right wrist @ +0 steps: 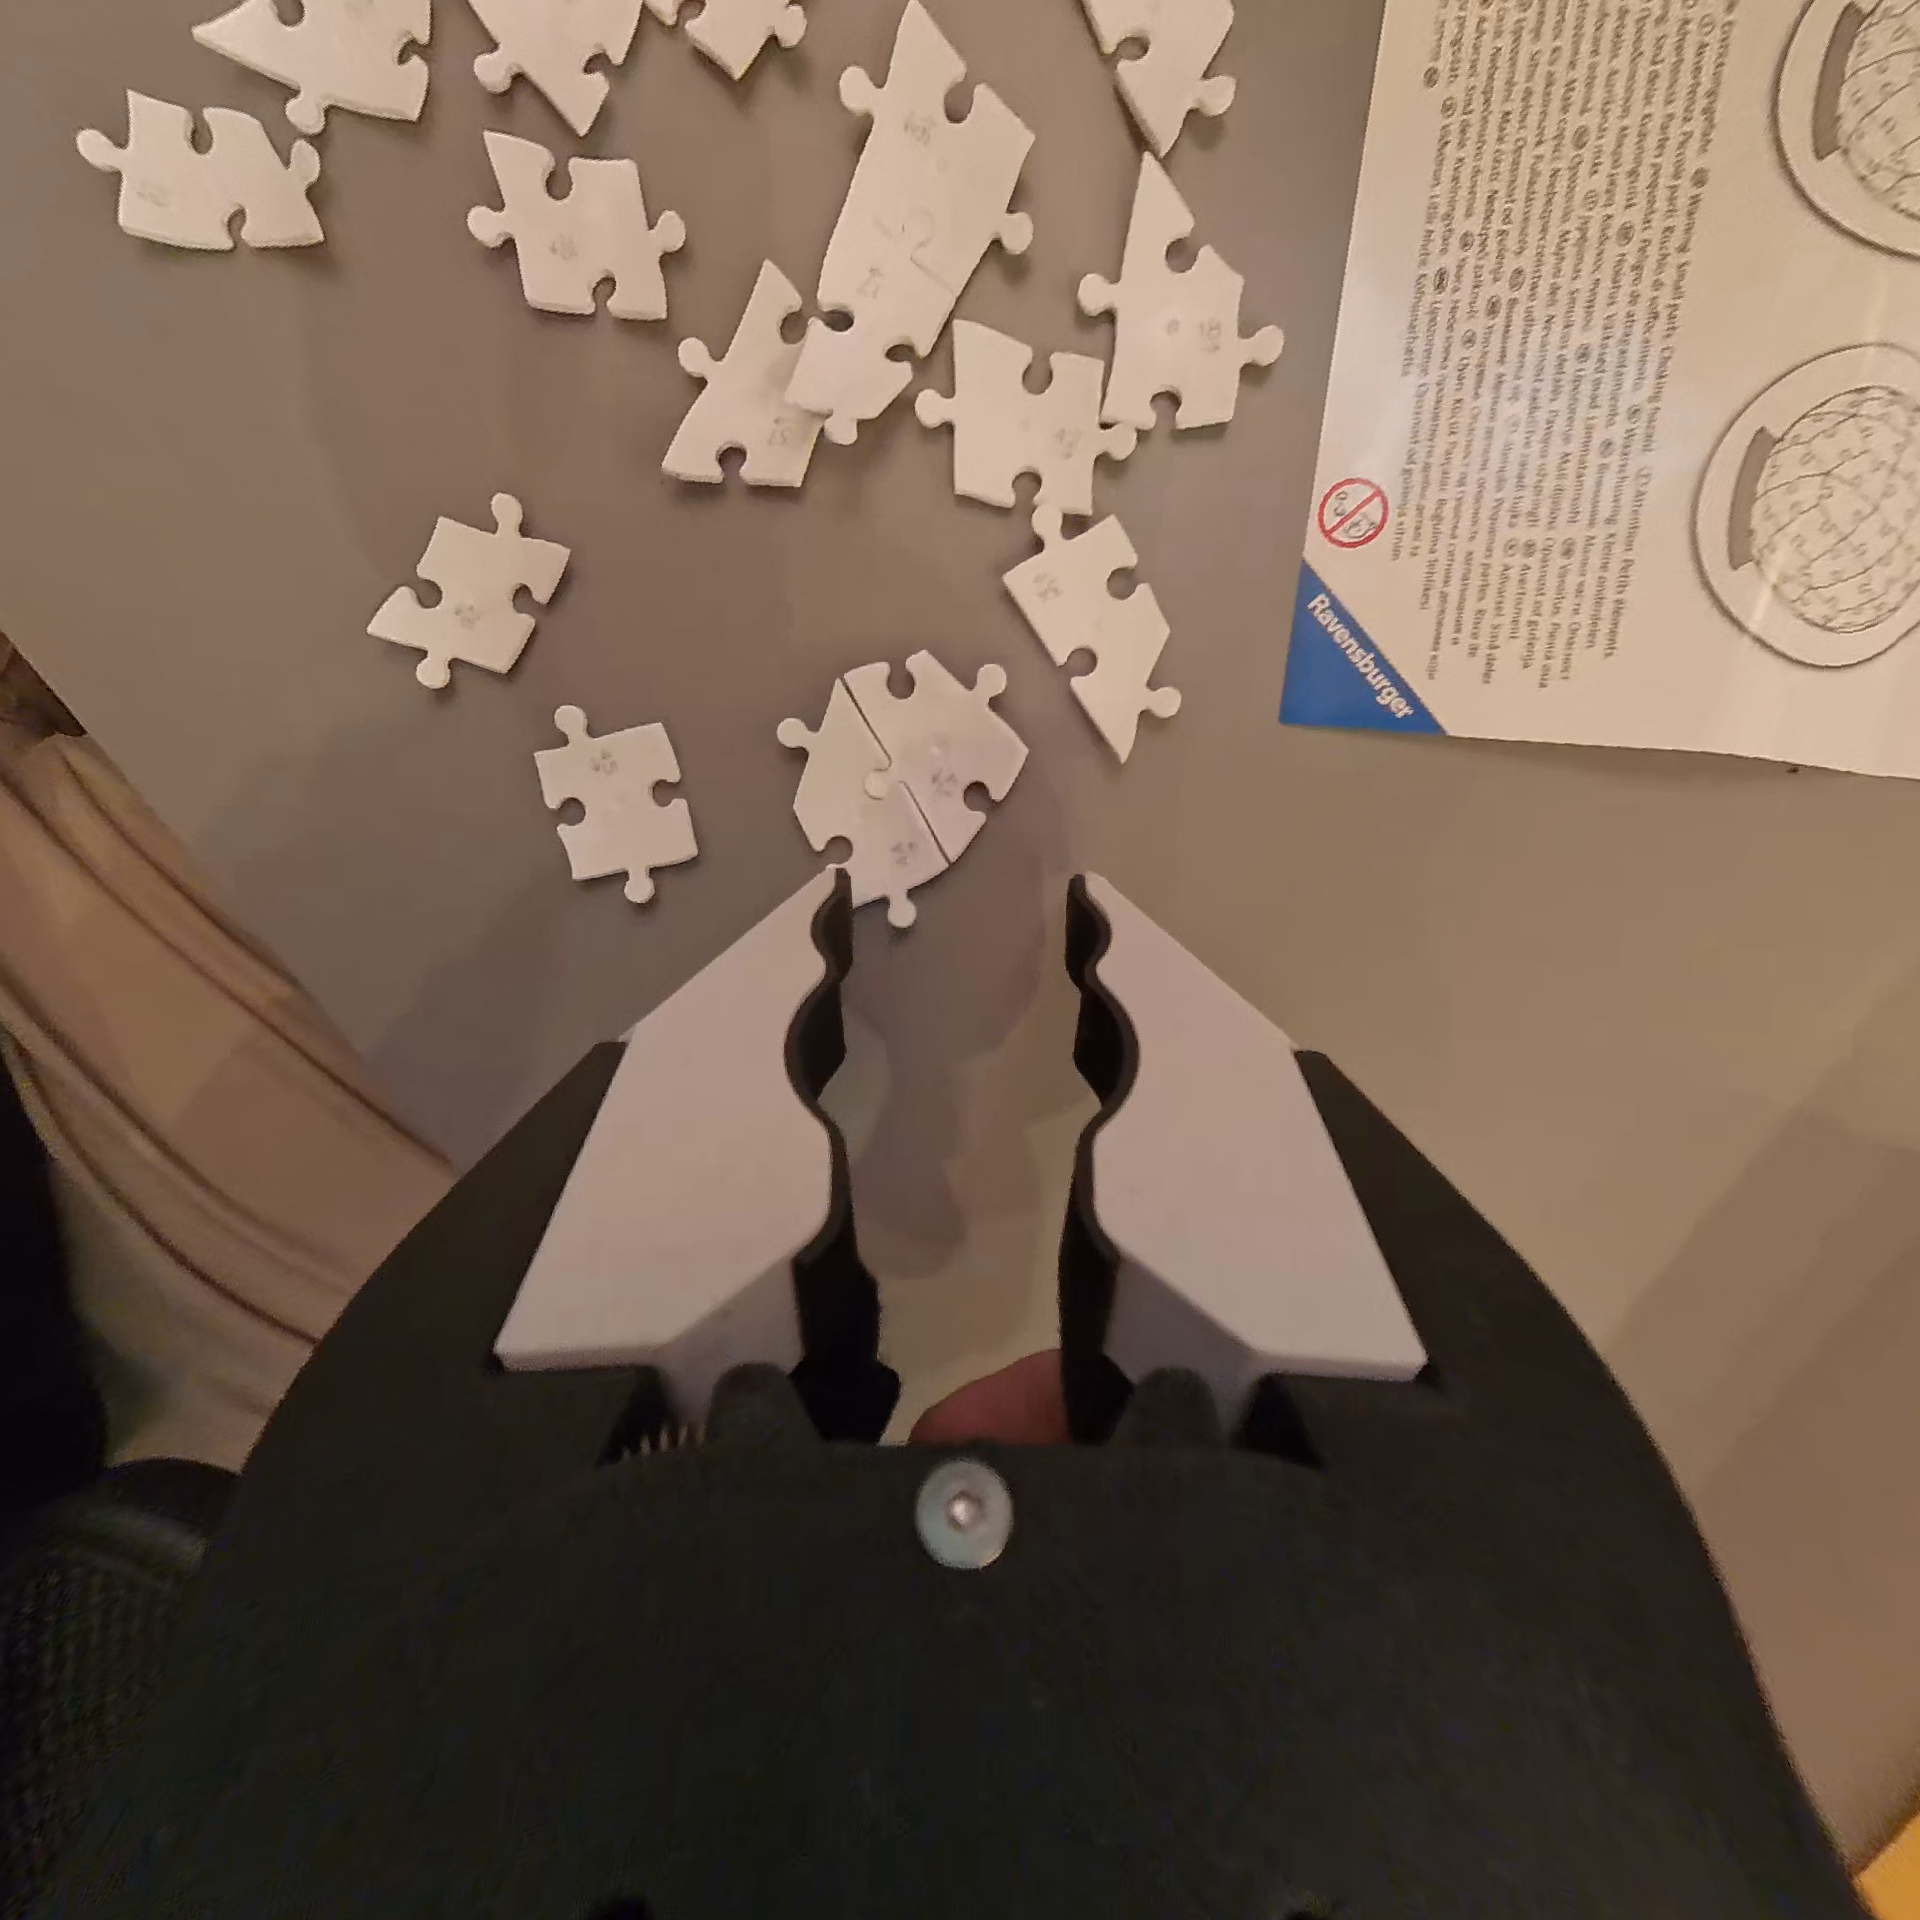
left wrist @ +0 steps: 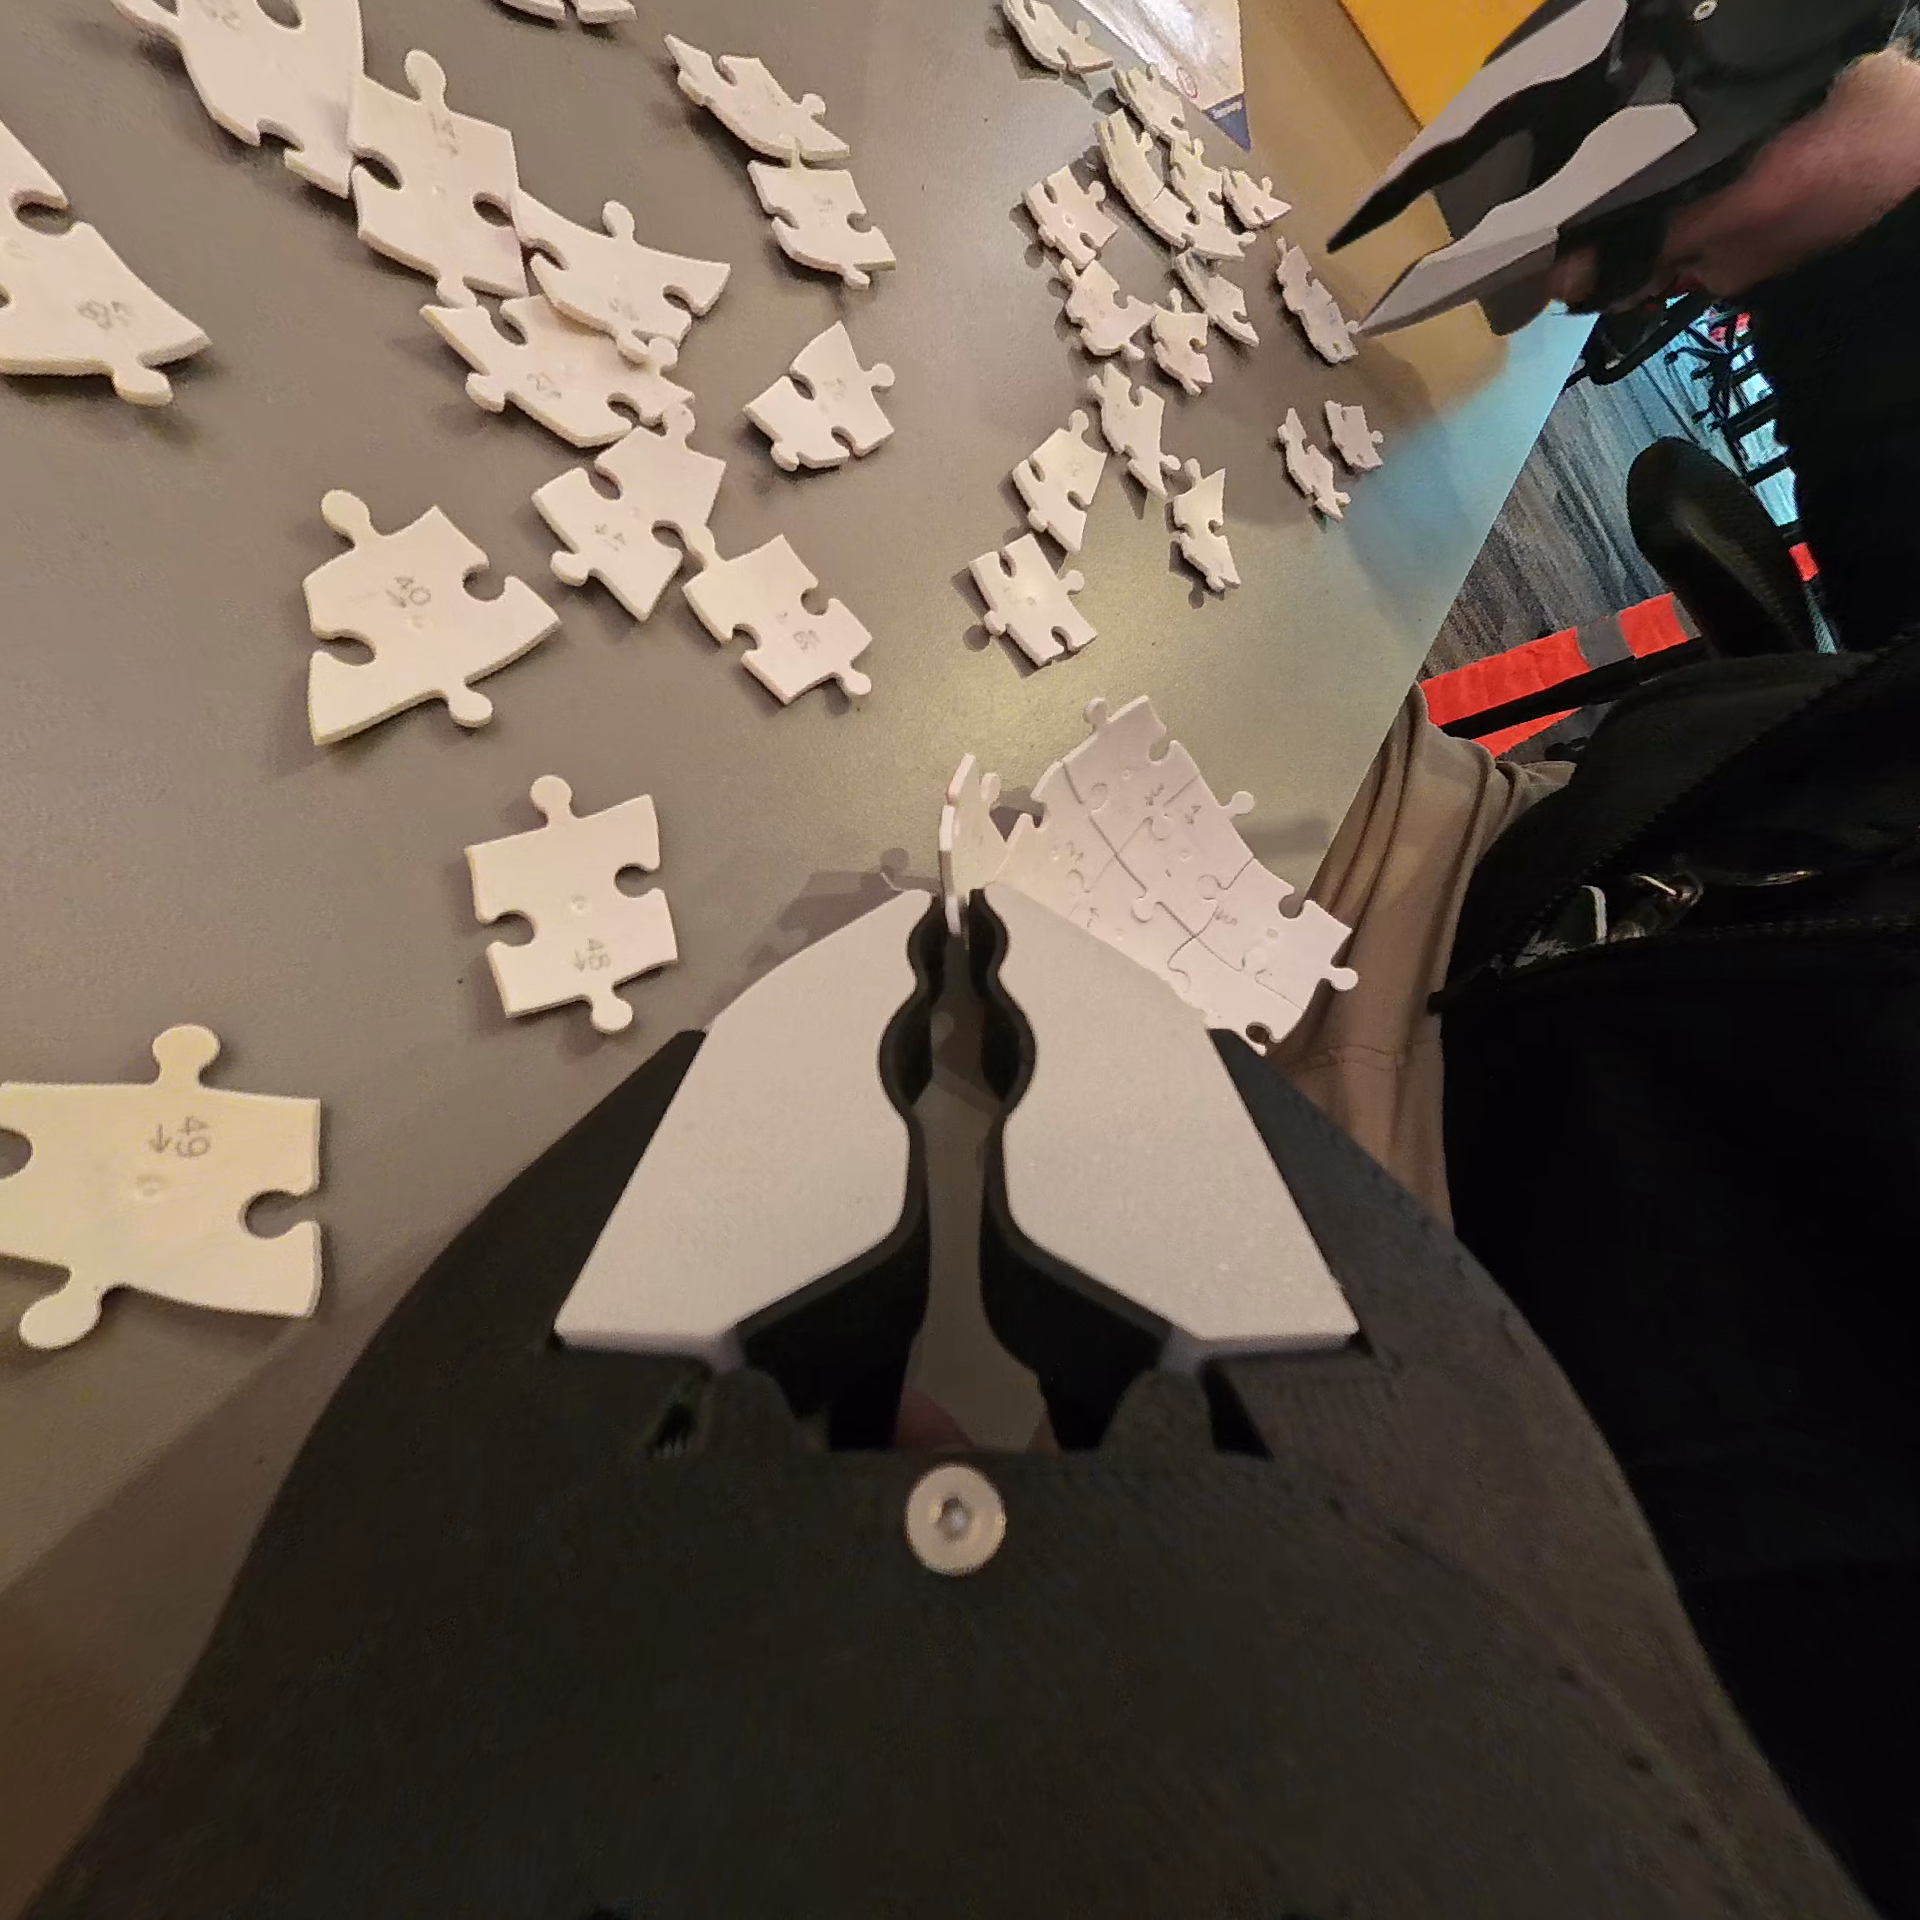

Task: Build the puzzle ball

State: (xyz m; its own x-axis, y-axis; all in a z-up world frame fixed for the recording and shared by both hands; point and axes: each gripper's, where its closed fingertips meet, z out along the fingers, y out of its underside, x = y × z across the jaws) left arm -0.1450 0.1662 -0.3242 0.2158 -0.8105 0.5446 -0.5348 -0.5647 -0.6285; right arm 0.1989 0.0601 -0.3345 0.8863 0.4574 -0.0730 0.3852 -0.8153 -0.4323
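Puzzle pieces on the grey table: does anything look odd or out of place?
Mostly no: loose white pieces lie flat. Only the joined curved section stands out, tilted up off the table, clamped in the left gripper.

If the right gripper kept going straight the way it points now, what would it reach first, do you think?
Probably the small joined cluster of white puzzle pieces just past the open right gripper, nearer its left fingertip; depth is unclear.

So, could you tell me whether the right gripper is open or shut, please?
Open. The right gripper shows a clear gap between its fingers, with bare table visible through it and nothing held.
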